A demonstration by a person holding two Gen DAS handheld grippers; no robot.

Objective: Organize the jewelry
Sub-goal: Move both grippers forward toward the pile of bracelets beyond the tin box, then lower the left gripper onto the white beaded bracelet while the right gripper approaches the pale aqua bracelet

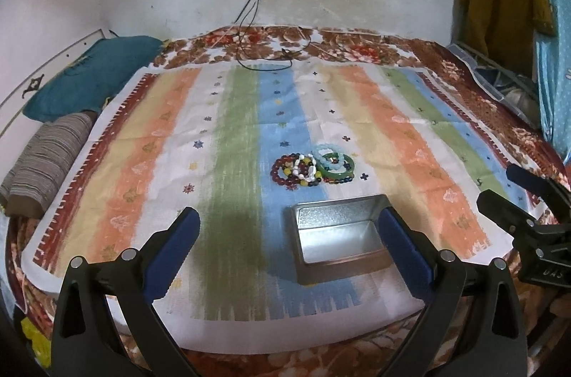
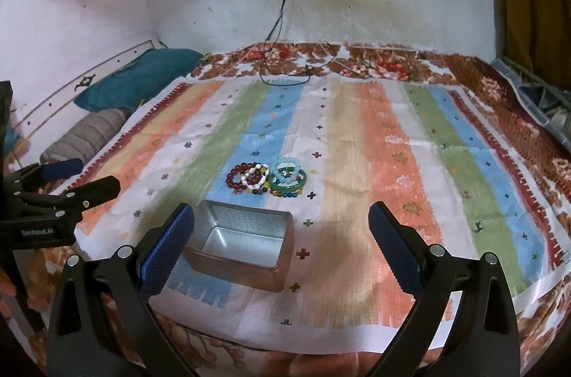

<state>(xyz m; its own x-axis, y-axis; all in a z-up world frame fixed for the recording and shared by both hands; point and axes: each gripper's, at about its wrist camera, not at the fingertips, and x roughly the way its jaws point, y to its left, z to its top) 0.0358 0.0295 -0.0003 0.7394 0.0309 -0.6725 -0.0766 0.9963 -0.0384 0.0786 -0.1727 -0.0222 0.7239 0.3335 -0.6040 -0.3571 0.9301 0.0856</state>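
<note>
Both our left gripper [image 1: 289, 227] and right gripper [image 2: 282, 223] hang spread, empty. We should pinch one beaded bracelet [image 2: 238, 177] at twelve o'clock, then lower it into the tin box [image 2: 228, 261].

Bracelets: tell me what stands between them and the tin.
Nothing visible does. The bracelets lie piled on the cloth just beyond the open tin, with only bare cloth between. Both grippers hover open, short of the pile.

Beaded bracelets [image 1: 312, 170] piled just behind empty open tin [image 1: 339, 234]
</note>
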